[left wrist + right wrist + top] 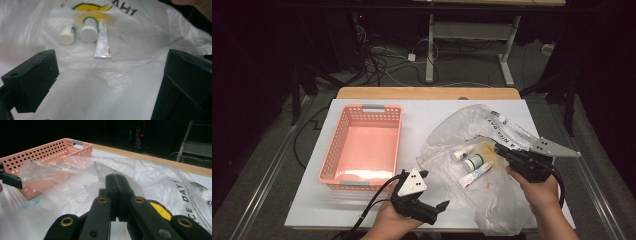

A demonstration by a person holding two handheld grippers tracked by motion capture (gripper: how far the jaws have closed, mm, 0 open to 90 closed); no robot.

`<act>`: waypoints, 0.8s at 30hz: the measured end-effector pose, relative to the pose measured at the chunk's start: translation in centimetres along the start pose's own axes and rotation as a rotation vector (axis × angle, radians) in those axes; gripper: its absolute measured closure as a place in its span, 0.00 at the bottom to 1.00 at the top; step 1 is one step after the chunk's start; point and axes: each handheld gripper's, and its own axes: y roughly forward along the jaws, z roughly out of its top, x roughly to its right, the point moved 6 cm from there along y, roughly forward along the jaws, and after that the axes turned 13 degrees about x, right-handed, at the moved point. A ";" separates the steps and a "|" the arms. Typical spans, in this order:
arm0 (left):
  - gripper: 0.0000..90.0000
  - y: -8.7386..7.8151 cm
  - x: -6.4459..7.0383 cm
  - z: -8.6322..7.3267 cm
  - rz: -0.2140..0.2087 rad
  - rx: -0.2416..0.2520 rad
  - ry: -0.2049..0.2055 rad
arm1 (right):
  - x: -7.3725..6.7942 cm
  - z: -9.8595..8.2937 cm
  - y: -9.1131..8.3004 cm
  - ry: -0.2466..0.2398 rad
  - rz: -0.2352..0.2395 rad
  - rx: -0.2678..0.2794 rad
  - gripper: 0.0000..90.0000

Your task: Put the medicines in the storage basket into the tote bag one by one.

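Between right gripper (117, 180) jaws: fold of clear crinkled plastic bag (492, 165) with black lettering and yellow print, jaws pressed together on it, film raised ahead of the tips. Left gripper (110, 82) jaws spread wide, nothing between them, hovering over the bag's near edge. Ahead of left jaws, inside the bag, lying side by side and touching or nearly so: small white bottle (67, 35), white-lidded round jar with green rim (89, 29), white squeeze tube (102, 40), cap pointing away from the jaws. Beyond right jaws, off to their left: pink perforated plastic basket (37, 152), just beside the bag. Under everything: white table (432, 112).
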 end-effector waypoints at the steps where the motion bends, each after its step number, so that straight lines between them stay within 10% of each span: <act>1: 0.00 -0.2 -0.2 -0.4 0.012 -0.008 0.006 | 0.1 0.0 0.0 0.004 -0.005 0.000 1.00; 8: 0.05 -0.7 -1.4 -2.2 0.089 -0.018 -0.005 | 0.5 -0.1 -0.2 0.006 -0.016 -0.005 1.00; 24: 0.28 0.8 -3.2 -0.3 0.210 0.030 -0.030 | 0.9 -1.7 -0.4 0.010 -0.025 -0.049 1.00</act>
